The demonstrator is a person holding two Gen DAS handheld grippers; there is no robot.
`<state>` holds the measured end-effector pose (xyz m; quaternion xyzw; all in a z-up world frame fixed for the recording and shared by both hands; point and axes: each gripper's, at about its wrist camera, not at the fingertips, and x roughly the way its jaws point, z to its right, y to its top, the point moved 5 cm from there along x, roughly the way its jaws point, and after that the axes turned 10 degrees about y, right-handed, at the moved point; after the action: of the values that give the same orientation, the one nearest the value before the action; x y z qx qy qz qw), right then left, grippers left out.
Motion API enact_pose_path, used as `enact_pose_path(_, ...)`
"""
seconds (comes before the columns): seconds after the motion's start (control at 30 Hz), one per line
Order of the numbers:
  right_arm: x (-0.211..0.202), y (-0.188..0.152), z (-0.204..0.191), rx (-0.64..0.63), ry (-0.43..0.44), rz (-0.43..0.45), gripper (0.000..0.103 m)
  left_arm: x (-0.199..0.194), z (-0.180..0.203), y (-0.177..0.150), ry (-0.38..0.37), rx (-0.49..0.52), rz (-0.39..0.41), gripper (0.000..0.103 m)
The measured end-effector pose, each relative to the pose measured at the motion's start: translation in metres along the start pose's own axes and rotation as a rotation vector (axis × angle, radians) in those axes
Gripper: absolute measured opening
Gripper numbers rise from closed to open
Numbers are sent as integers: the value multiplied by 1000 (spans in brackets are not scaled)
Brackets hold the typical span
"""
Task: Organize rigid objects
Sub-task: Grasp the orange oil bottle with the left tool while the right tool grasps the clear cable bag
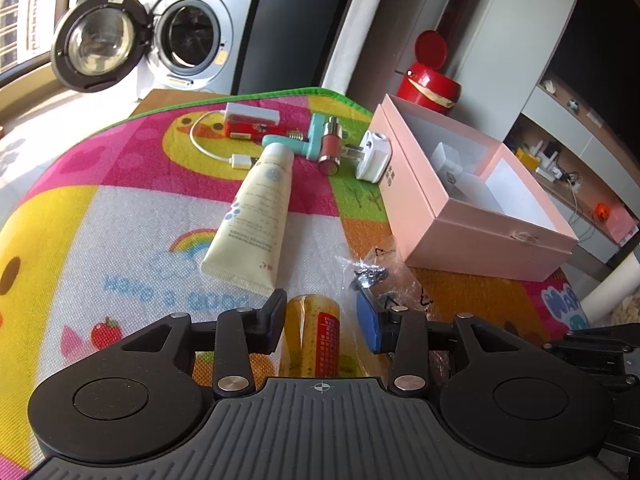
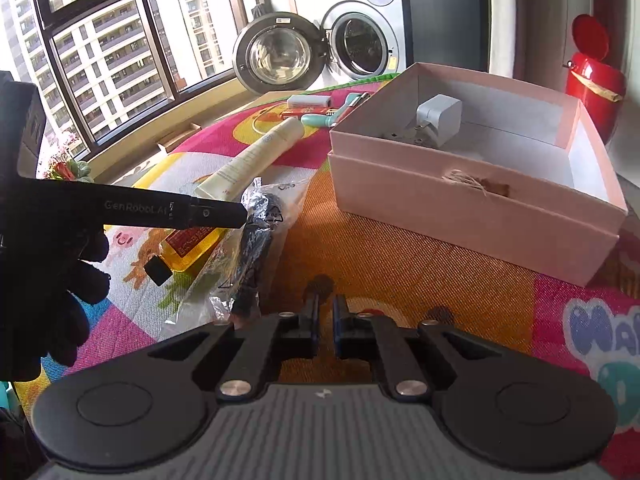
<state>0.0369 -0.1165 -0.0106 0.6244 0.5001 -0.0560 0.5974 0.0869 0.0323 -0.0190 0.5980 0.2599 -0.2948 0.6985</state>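
Left gripper (image 1: 324, 322) straddles the yellow bottle (image 1: 310, 336) lying on the play mat (image 1: 120, 216); whether the pads press it, cannot tell. Right gripper (image 2: 326, 320): jaws together, empty, over the mat. Beyond: bagged black item (image 2: 256, 240), cream tube (image 1: 252, 216), then pink box (image 2: 472, 216) holding a white charger (image 2: 438, 118).

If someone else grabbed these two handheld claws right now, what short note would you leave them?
Left gripper: straddling the yellow bottle lying on the mat; one pad touches it, but a firm grip can't be confirmed.
Right gripper: shut, empty, hovering over the mat in front of the pink box.
Done: one white charger is in the box.
Left: bottle, cream tube, bagged black parts, and the small items at the mat's far edge, including the white plug.
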Motion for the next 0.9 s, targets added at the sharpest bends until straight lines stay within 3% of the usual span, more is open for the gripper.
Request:
enact_pose_path(0.27, -19, -14, 12, 4, -143, 26, 9, -5, 11, -11, -8, 156, 22, 40)
enact_pose_path(0.33, -17, -11, 15, 5, -153, 19, 14, -13, 2, -17, 2, 194, 28, 40)
enact_pose_path(0.4, -16, -8, 14, 6, -147, 19, 33, -21, -13, -24, 38, 209, 33, 40)
enact_pose_path(0.5, -11, -2, 10, 4, -126, 26, 49, -29, -34, -26, 87, 180, 43, 40)
enact_pose_path(0.7, -6, 5, 0, -6, -131, 16, 50, -34, -71, -22, 0, -20, 31, 38)
enact_pose_path(0.8, -12, 2, -1, -31, -158, 39, 59, -34, -74, -20, -32, -64, 21, 39)
enact_pose_path(0.9, -16, 0, 1, -34, -183, 48, 60, -32, -66, -19, -69, -83, 2, 40)
